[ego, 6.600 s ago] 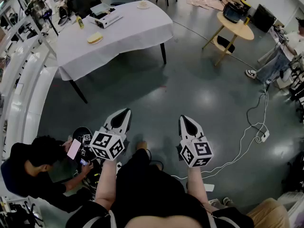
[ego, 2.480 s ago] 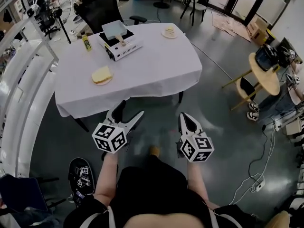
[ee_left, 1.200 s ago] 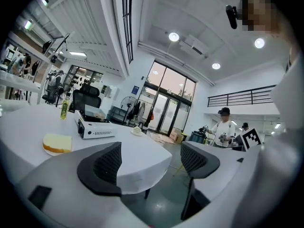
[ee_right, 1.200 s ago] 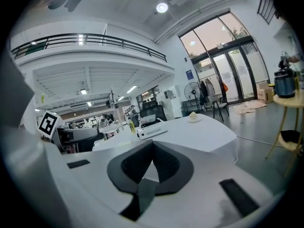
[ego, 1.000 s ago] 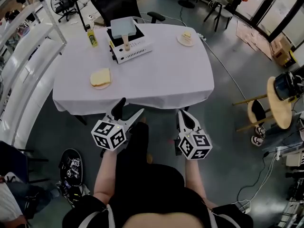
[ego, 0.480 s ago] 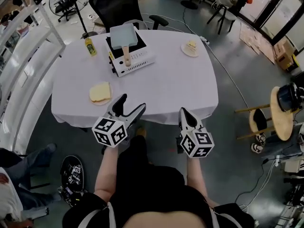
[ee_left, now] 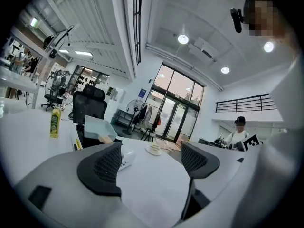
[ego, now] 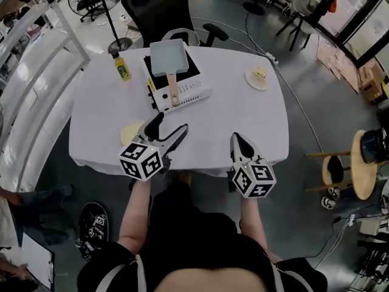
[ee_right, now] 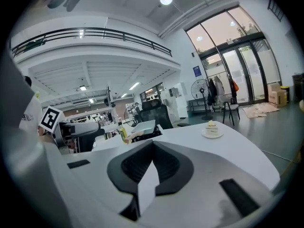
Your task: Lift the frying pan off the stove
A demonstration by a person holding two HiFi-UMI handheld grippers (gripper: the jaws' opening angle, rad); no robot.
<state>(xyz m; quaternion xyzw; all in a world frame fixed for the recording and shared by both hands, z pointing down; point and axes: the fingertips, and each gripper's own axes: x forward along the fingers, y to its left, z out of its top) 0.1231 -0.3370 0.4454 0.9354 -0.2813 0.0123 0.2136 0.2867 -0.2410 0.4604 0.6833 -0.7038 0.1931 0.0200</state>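
Glossy grey floor (ego: 322,78), white-clothed table (ego: 243,120), black office chair (ego: 158,5) — glass doors (ee_left: 173,110) beyond.

Left hand-held gripper (ee_left: 152,167): jaws apart, nothing between them. White worktop (ee_left: 156,186) lies beneath and ahead. Beyond the left jaw, a pale frying pan (ee_left: 97,127) sits on the stove (ee_left: 127,158); a yellow bottle (ee_left: 55,122) stands further left. A small plate (ee_left: 154,150) lies ahead.
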